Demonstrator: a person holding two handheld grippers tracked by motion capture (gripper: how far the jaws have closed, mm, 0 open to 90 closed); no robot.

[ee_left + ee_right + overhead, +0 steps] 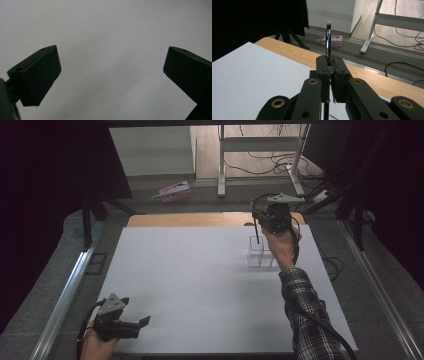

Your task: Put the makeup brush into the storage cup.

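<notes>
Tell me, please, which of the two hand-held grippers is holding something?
The right hand-held gripper, shut on a thin brush above the clear container; the left hand-held gripper is open.

A white board (pixel 200 280) covers a wooden table (pixel 190 220). Grey carpet (pixel 210 195) lies beyond it, then pale wood flooring (pixel 260 150) with a white desk frame (pixel 260 145) and loose cables (pixel 270 162). A pink box (pixel 172 191) lies on the carpet. Black curtains (pixel 45 180) hang at both sides.

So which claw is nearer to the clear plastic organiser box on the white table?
Right. The right claw hangs just above the clear plastic organiser box, shut on a thin black makeup brush. The left claw rests open at the table's near left corner, far from the box.
</notes>
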